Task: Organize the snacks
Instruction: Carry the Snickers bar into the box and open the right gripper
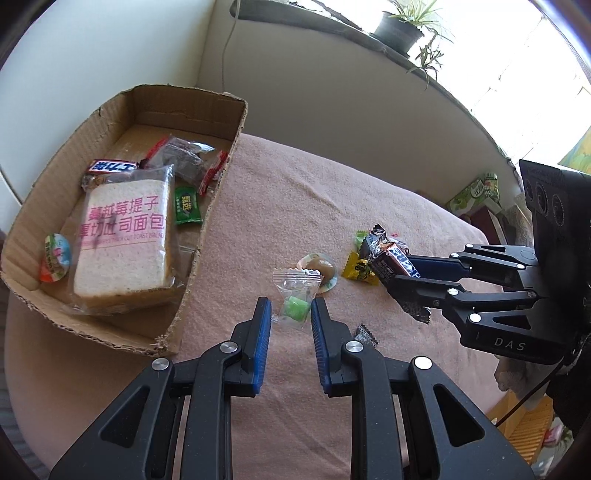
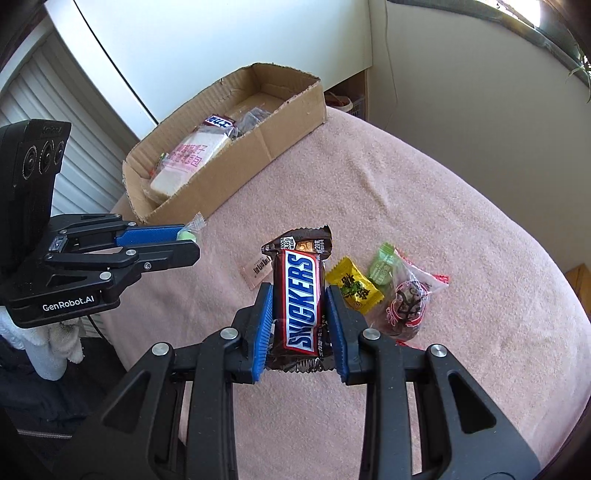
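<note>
My left gripper (image 1: 290, 308) is shut on a green candy in a clear wrapper (image 1: 294, 308), held above the pink blanket; the same gripper (image 2: 192, 240) shows at the left of the right wrist view. My right gripper (image 2: 299, 291) is shut on a Snickers bar (image 2: 301, 302), its blue pads pressing both long sides, lifted off the blanket. It appears at the right (image 1: 395, 273) in the left wrist view. A cardboard box (image 1: 218, 206) (image 2: 229, 184) holds a bread pack (image 1: 122, 236), another Snickers (image 1: 110, 167), a green packet (image 1: 188, 210) and a jelly cup (image 1: 55, 258).
Loose on the blanket (image 1: 332, 177) lie a jelly cup (image 1: 319, 271), a yellow candy (image 2: 352, 290), a green candy (image 2: 384, 267), a dark snack in a red-edged wrapper (image 2: 406, 306) and a flat pink packet (image 2: 258, 273). The blanket drops off at the right. A potted plant (image 1: 399, 29) stands on the sill.
</note>
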A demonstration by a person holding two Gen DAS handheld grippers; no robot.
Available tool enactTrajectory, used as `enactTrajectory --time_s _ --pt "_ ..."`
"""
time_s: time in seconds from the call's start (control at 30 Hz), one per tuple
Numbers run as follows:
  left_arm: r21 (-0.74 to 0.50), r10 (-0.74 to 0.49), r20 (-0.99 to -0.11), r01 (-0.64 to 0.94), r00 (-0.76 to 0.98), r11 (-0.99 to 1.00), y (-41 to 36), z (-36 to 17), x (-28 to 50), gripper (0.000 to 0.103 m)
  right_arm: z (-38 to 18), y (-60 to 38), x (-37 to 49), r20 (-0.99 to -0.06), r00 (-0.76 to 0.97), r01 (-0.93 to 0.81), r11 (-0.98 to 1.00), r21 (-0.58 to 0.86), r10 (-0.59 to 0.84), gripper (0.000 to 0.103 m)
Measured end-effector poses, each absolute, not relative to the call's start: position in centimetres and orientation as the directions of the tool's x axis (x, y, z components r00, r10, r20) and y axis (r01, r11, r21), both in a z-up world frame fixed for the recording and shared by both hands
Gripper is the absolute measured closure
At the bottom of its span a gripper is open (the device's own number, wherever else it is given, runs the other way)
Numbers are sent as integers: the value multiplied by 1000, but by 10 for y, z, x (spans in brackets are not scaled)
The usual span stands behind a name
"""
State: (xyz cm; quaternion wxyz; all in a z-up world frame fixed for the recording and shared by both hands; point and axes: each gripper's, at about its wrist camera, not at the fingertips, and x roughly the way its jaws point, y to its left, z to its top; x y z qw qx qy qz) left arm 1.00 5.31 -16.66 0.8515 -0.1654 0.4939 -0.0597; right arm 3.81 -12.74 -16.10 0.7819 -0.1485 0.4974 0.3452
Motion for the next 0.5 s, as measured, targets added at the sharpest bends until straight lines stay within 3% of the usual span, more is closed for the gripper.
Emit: enactTrajectory --time_s 0.5 --pt "-322 -179 -808 -166 561 932 122 -148 8 82 -131 -59 55 -860 310 -709 701 76 406 73"
